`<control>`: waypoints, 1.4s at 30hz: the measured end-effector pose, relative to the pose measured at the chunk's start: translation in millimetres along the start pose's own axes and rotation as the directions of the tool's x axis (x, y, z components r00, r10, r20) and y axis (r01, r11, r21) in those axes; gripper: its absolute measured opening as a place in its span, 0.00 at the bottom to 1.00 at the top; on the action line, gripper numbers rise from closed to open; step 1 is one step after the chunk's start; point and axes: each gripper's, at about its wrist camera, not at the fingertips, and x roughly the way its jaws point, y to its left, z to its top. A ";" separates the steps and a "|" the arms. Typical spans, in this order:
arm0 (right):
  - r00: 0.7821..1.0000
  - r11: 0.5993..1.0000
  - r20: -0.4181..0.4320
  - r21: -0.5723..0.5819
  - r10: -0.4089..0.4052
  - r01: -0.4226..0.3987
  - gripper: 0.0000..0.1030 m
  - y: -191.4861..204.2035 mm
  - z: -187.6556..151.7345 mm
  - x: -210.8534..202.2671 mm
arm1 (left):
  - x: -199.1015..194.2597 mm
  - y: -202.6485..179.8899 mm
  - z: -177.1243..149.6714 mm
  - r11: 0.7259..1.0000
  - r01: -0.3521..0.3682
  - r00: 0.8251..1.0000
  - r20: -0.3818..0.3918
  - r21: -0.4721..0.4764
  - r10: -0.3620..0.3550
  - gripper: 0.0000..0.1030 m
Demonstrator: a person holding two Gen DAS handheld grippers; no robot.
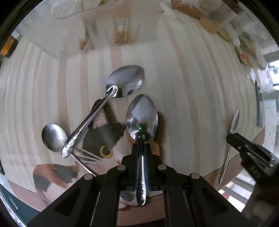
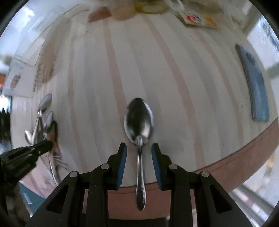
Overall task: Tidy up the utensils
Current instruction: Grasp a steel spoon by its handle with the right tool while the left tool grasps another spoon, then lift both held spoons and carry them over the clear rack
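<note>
My left gripper (image 1: 141, 145) is shut on the handle of a steel spoon (image 1: 142, 117), whose bowl points away over the edge of a cat-picture mat (image 1: 97, 139). Left of it, a larger spoon (image 1: 125, 81) lies slanted with its handle across a small spoon (image 1: 54, 137). My right gripper (image 2: 138, 146) stands open around another spoon (image 2: 138, 120). That spoon's handle runs between the blue pads (image 2: 122, 164) with a gap on each side, and its end reaches past the table edge. The left gripper (image 2: 47, 145) shows at the left of the right wrist view.
The striped tablecloth (image 2: 174, 78) has a brown border (image 2: 244, 153) at the near edge. A blue flat object (image 2: 256, 87) lies at the far right. A clear plastic container (image 1: 64, 8) and several packets (image 2: 198, 19) stand along the back.
</note>
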 end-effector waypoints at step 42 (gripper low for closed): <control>0.960 0.968 0.179 0.091 0.214 -0.233 0.06 10.1 34.6 -88.6 | -167.7 -15.1 4.8 0.996 -0.083 0.918 0.388 -0.026 0.087 0.04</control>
